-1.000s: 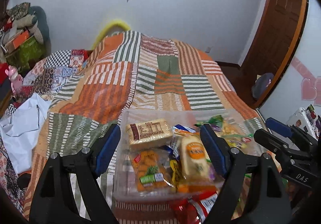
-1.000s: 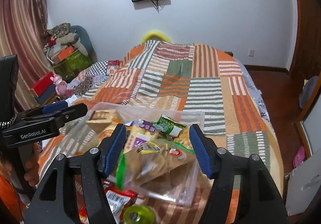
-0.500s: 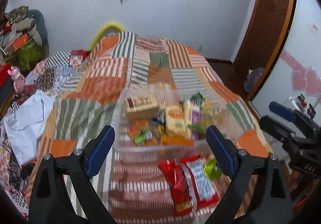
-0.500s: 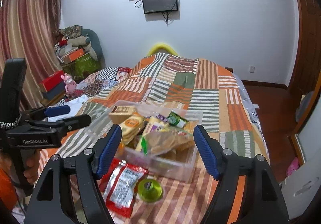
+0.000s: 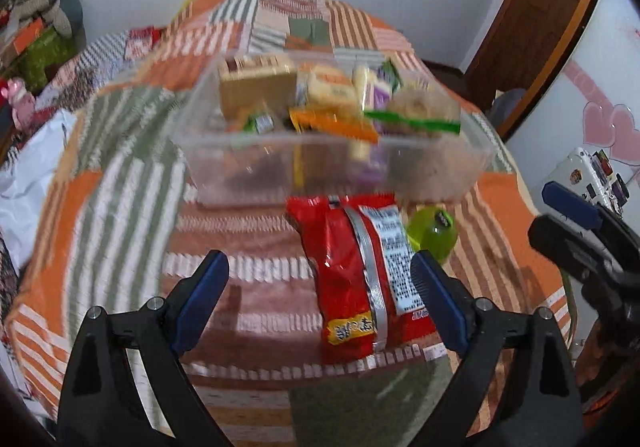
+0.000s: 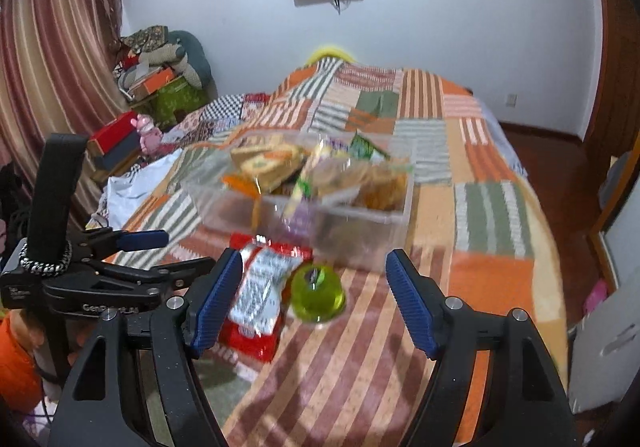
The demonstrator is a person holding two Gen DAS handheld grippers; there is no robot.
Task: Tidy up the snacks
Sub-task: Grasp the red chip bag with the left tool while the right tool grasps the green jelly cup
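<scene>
A clear plastic bin (image 5: 332,167) full of mixed snack packets stands on the striped bed quilt; it also shows in the right wrist view (image 6: 360,219). In front of it lie a red snack packet (image 5: 360,271) (image 6: 260,287) and a green round jelly cup (image 5: 434,233) (image 6: 318,293). My left gripper (image 5: 320,299) is open and empty, low over the quilt, with the red packet between its fingers' line. My right gripper (image 6: 314,307) is open and empty, just short of the green cup. Each gripper shows in the other's view.
The patchwork quilt (image 6: 492,215) covers the bed. A white cloth (image 5: 28,175) lies at the left edge. Boxes and a pile of clothes (image 6: 160,75) stand by the curtain. A wooden door (image 5: 536,19) and a white cabinet (image 5: 600,175) are at right.
Both grippers have pulled back from over the bin and dropped lower. The bin now sits farther ahead, and the red packet and green cup lie just before the fingers. Both stay open.
</scene>
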